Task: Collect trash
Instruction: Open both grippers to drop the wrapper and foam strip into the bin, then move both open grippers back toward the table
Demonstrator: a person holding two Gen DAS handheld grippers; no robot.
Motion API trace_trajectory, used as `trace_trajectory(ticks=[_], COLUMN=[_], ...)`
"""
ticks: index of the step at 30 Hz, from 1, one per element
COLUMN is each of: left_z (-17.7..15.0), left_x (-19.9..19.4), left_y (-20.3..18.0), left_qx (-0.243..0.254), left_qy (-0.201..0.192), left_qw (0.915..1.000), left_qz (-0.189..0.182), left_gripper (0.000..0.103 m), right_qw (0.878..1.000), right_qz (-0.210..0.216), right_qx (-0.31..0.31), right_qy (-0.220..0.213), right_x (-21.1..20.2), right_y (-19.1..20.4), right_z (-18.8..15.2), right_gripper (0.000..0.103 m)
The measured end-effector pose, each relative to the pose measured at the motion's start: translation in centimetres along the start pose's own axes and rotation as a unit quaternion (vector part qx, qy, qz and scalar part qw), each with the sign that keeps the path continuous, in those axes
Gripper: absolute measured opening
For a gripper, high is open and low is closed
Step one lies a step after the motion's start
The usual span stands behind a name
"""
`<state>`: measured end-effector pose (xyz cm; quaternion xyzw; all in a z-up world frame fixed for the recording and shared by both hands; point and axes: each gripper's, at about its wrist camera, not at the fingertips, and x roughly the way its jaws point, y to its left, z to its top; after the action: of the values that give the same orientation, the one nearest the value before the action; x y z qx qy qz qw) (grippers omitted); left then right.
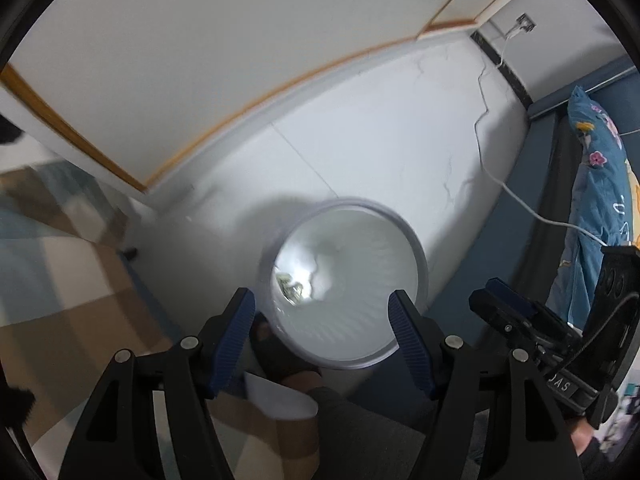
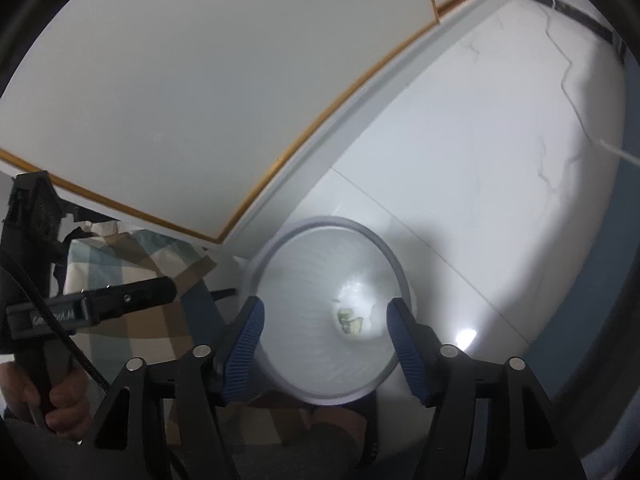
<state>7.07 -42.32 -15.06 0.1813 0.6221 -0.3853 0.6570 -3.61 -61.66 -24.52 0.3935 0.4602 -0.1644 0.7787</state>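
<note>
Trash (image 1: 294,290) lies at the bottom of the white bin (image 1: 416,256), a crumpled wrapper with greenish print beside some pale, crinkled plastic; in the right wrist view we see the same scrap (image 2: 350,320) deep inside the bin (image 2: 400,268). The bin stands on the white marble-veined floor (image 1: 380,140), close to the white wall panel with its wooden trim (image 1: 248,108). We hold the left gripper (image 1: 322,320) above the bin with its jaws spread apart and nothing between the blue pads. The right gripper (image 2: 324,332) hangs over the bin too, jaws likewise apart and empty. A checked cloth (image 1: 60,280) (beige, grey and teal) lies left of the bin, and blue flowered bedding (image 1: 596,184) right, a white cable (image 1: 520,200) trailing toward it.
</note>
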Motion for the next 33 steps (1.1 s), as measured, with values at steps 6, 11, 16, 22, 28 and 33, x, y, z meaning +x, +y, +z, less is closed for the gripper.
trace_trajectory(ticks=[6, 11, 16, 22, 28, 33], left_z=[-1.1, -3.1, -5.9, -8.9, -12.3, -15.7], left_x=[-4.8, -9.1, -13.2, -17.3, -22.1, -25.8], left_y=[0.3, 1.4, 2.7, 5.3, 8.3, 10.6], left_qx=[-0.011, -0.026, -0.059, -0.104, -0.138, -0.159], left_qy=[-0.085, -0.156, -0.221, -0.271, -0.323, -0.362], left_qw=[0.9947, 0.9844, 0.967, 0.949, 0.9254, 0.9046], left_qz=[0.057, 0.078, 0.111, 0.122, 0.141, 0.16], left_gripper=[0.083, 0.084, 0.084, 0.085, 0.085, 0.085], right_qw=[0.999, 0.995, 0.986, 0.977, 0.958, 0.939], right_qz=[0.001, -0.017, -0.038, -0.106, -0.137, -0.103], right_qx=[-0.028, -0.048, -0.073, -0.088, -0.156, -0.225], right_qy=[-0.031, -0.089, -0.142, -0.164, -0.2, -0.238], right_x=[-3.5, -7.7, -11.9, -14.8, -17.7, -20.0], right_y=[2.6, 5.3, 8.6, 12.5, 17.3, 22.4], right_z=[0.5, 0.6, 0.2, 0.1, -1.0, -2.8], right_gripper=[0.067, 0.071, 0.091, 0.101, 0.102, 0.102])
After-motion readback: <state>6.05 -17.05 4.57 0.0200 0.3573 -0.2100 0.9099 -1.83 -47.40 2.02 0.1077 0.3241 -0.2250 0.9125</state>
